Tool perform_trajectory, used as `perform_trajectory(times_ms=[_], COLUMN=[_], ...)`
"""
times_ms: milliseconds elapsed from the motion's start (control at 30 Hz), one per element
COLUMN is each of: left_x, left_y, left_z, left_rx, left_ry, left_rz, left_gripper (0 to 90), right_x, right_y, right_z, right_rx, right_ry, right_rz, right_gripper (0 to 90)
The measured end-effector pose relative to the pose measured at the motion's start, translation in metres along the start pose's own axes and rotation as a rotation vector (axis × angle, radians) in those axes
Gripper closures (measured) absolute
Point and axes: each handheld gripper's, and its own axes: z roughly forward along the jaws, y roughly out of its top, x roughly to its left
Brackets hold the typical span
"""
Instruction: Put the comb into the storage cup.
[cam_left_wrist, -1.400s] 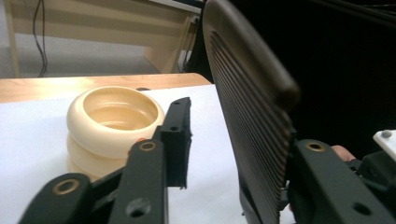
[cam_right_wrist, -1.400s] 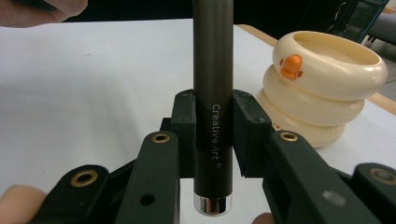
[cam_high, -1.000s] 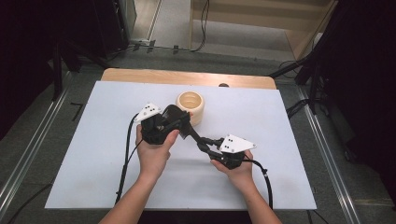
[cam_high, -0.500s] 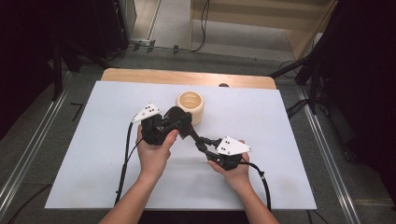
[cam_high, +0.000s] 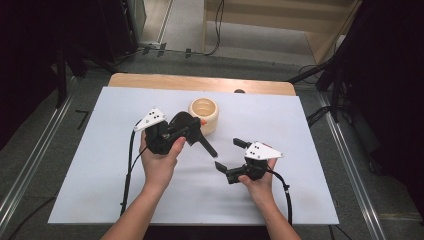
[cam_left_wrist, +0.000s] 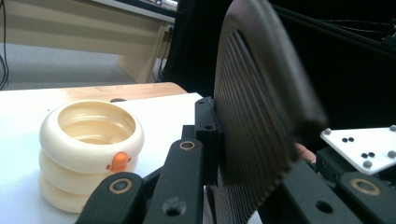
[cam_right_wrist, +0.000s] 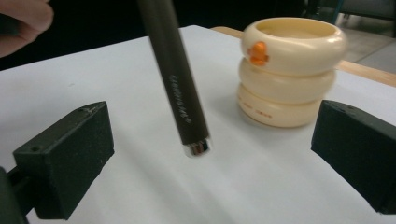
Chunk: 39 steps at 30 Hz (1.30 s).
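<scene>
My left gripper (cam_high: 176, 131) is shut on a black tool with a round ribbed head (cam_left_wrist: 261, 116) and a long dark handle (cam_high: 206, 146). The handle slopes down to the right and ends in a small metal tip (cam_right_wrist: 196, 149), just above the white table cover. My right gripper (cam_high: 229, 155) is open, with one jaw on each side of that tip and touching nothing (cam_right_wrist: 210, 158). A cream ringed cup (cam_high: 204, 115) with an orange mark (cam_left_wrist: 119, 162) stands upright just behind the left gripper.
The white cover (cam_high: 90, 165) spans the table, with a strip of bare wood (cam_high: 150, 80) along the far edge. Black cables trail from both grippers toward the near edge. Dark stands and floor surround the table.
My right gripper has drawn slightly back to the right, and its jaws now stand apart around the handle's end. The left hand has barely shifted.
</scene>
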Motion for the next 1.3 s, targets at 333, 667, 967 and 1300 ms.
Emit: perform_trajectory(times_ms=[333,667,967,1300], left_x=[0.005,0.010,0.013,0.017], left_y=[0.003,0.009,0.014,0.019], left_z=[-0.004,-0.007,-0.007,-0.005], left_rx=[0.002,-0.010,-0.014,-0.012], left_ry=[0.010,0.015,0.017,0.021], left_rz=[0.024,0.039,0.043,0.051], left_gripper=[84.9,84.8,84.8,84.8], right_x=[-0.011,-0.023,-0.032,-0.042], right_y=[-0.011,-0.025,-0.035,-0.042], right_z=[-0.020,-0.044,-0.066,-0.086], right_rx=[0.016,-0.004,-0.015,-0.023], right_ry=[-0.040,-0.084,-0.127,-0.163], right_rz=[-0.008,0.019,0.038,0.059], right_gripper=[0.0,0.0,0.0,0.0])
